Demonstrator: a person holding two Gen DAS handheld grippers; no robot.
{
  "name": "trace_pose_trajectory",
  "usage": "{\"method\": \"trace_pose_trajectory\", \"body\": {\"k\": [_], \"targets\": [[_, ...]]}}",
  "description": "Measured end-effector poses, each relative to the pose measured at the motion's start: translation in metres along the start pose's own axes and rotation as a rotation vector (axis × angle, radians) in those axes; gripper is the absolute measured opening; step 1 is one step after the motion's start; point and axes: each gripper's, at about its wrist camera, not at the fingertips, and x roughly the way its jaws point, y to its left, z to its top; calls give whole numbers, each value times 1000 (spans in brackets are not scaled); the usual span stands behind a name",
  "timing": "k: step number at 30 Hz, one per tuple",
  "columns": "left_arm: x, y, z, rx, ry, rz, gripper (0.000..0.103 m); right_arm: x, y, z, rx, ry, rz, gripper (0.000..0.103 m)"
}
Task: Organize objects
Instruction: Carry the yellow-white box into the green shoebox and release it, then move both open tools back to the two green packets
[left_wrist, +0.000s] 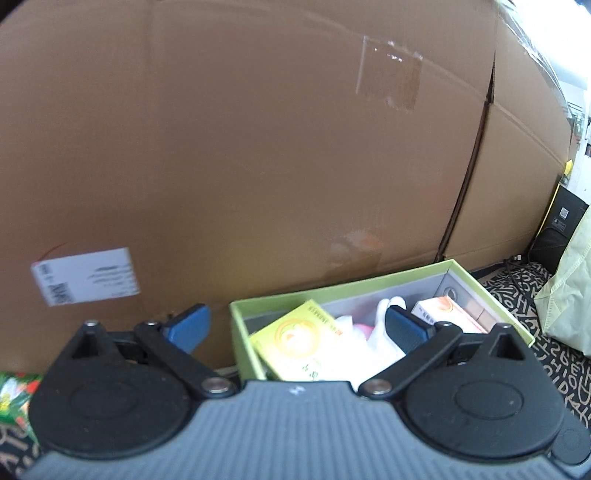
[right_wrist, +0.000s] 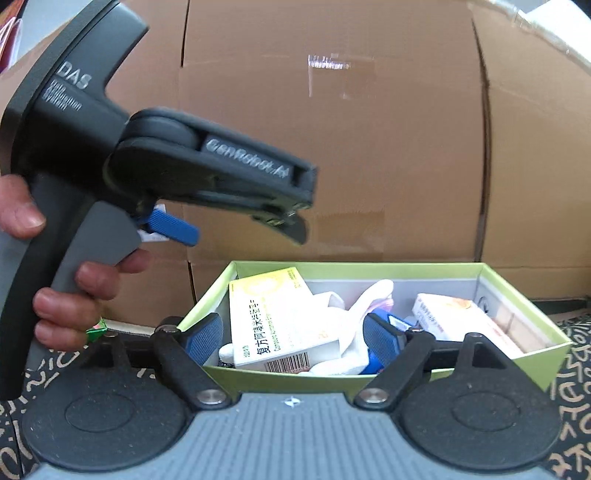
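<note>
A wall of big cardboard cartons (right_wrist: 369, 147) stands right behind everything, one bearing a white shipping label (left_wrist: 86, 275) low on its face, so the space at the back is closed off. In front of it, on a dark cloth printed with pale letters (right_wrist: 576, 373), sits an open green box (right_wrist: 369, 266) with a grey lining. Inside it a yellow medicine carton (right_wrist: 273, 317) leans at the left end, an orange-and-white medicine carton (right_wrist: 454, 317) lies toward the right end, and a heap of white cloth (right_wrist: 365, 306) with a bit of pink fills the middle between them; something blue shows beneath the cloth, too hidden to name. Off to the right of the box a pale green bag (left_wrist: 569, 291) rests on the cloth, with a black device (left_wrist: 557, 229) behind it. A green and red packet (left_wrist: 14, 395) lies at the far left. The left gripper (left_wrist: 295, 326), held in a person's hand (right_wrist: 74, 295), hangs above the box's left end with its jaws spread wide and nothing in them. The right gripper (right_wrist: 295, 339) reaches over the near rim, jaws well apart, gripping nothing.
</note>
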Motion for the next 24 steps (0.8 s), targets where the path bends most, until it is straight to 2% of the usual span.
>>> {"method": "trace_pose_trajectory", "body": {"k": [3,9,12,19,24], "targets": [[-16,-5,-10,-16,-15,23,103,-12,3,1,4,-24,-17,91],[-50,-2,-23,-35,-14,74,103,-49,13,-2,-38,-70,-65,91],[-67,3,-27,-35,0,103,103,-47,13,-4,-40,-73,-63,92],[-96,25,-47,-72,42,123,103,-64,29,-12,-12,-69,-22,93],[-109,54,-68,-127,58,152,103,-65,46,-19,-18,-52,50,93]]}}
